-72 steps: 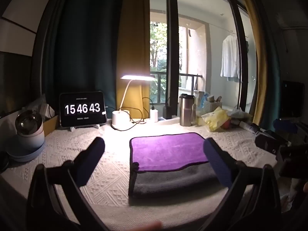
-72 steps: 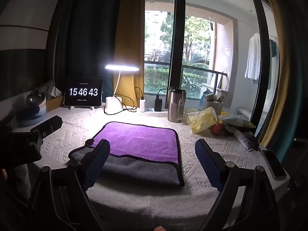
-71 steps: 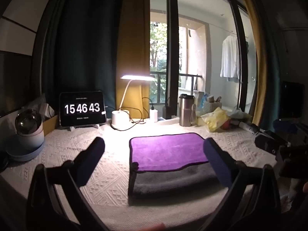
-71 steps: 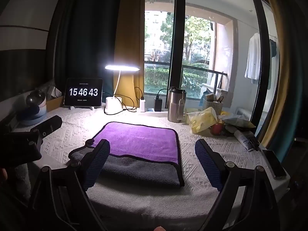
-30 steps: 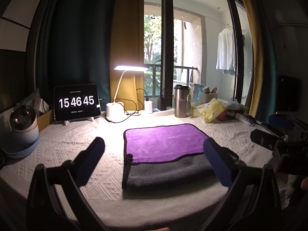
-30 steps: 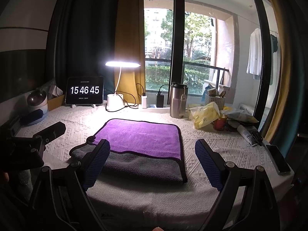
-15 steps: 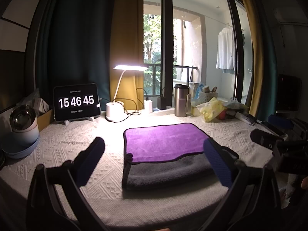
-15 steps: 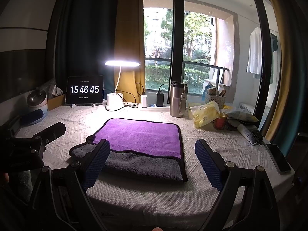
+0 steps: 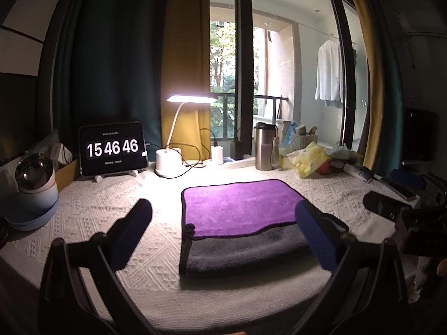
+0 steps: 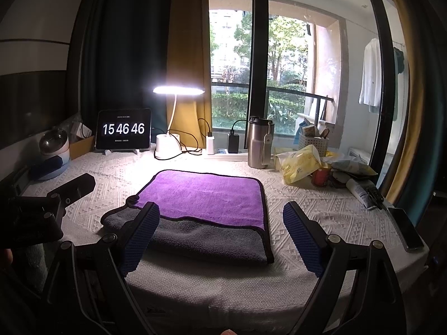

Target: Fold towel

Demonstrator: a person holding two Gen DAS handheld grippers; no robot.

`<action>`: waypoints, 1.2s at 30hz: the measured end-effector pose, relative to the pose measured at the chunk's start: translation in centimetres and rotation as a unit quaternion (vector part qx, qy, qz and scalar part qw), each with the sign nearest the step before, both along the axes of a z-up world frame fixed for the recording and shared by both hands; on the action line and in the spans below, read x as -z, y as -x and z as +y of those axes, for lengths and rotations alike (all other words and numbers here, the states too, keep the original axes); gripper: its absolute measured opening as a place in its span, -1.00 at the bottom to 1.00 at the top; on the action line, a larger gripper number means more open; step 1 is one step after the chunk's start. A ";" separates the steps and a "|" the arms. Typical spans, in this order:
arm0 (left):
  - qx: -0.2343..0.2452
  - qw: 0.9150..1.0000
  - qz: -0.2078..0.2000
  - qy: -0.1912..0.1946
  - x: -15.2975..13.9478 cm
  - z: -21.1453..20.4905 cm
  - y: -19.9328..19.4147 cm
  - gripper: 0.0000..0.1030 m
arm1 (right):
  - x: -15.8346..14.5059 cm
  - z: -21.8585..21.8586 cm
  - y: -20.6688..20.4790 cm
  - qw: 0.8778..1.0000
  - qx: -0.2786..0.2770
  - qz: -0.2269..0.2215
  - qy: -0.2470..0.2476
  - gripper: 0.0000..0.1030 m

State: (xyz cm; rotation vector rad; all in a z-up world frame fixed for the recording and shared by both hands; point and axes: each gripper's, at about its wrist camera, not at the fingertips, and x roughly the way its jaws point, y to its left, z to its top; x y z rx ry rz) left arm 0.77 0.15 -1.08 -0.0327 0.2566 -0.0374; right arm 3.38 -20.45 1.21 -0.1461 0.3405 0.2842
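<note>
A towel (image 9: 240,203), purple on top with a grey layer under it and a black hem, lies folded flat in the middle of the white textured tablecloth (image 9: 89,209). It also shows in the right wrist view (image 10: 206,192). My left gripper (image 9: 223,223) is open and empty, held above the table's near edge in front of the towel. My right gripper (image 10: 220,223) is open and empty, likewise held back from the towel's near grey edge. The right gripper's body shows at the right of the left wrist view (image 9: 391,209).
At the back stand a tablet clock (image 9: 112,148), a lit desk lamp (image 9: 167,162), a steel flask (image 9: 264,146), a yellow bag (image 9: 307,162) and clutter. A round blue-white device (image 9: 33,189) sits at the left. A phone (image 10: 406,229) lies at the right edge.
Both grippers have drawn back and up a little from the table; the towel lies as before. The clock has advanced from 15:46:43 to 15:46:46.
</note>
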 end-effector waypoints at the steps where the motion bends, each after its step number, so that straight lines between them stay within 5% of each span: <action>1: 0.000 1.000 -0.001 0.000 0.0 0.1 0.0 0.99 | 0.0 0.0 0.0 1.000 0.000 0.000 0.000 0.79; 13: -0.009 1.000 0.020 -0.005 0.1 0.4 -2.3 0.99 | 0.1 -0.5 -1.9 1.000 0.001 0.010 0.011 0.79; 24: -0.009 0.995 0.097 -0.012 2.7 0.0 -6.9 0.99 | 1.5 -1.6 -5.9 0.999 0.009 0.042 0.020 0.79; 36: -0.012 0.981 0.196 -0.009 6.4 0.0 -12.1 0.98 | 4.3 -2.8 -10.9 0.993 0.017 0.113 0.006 0.78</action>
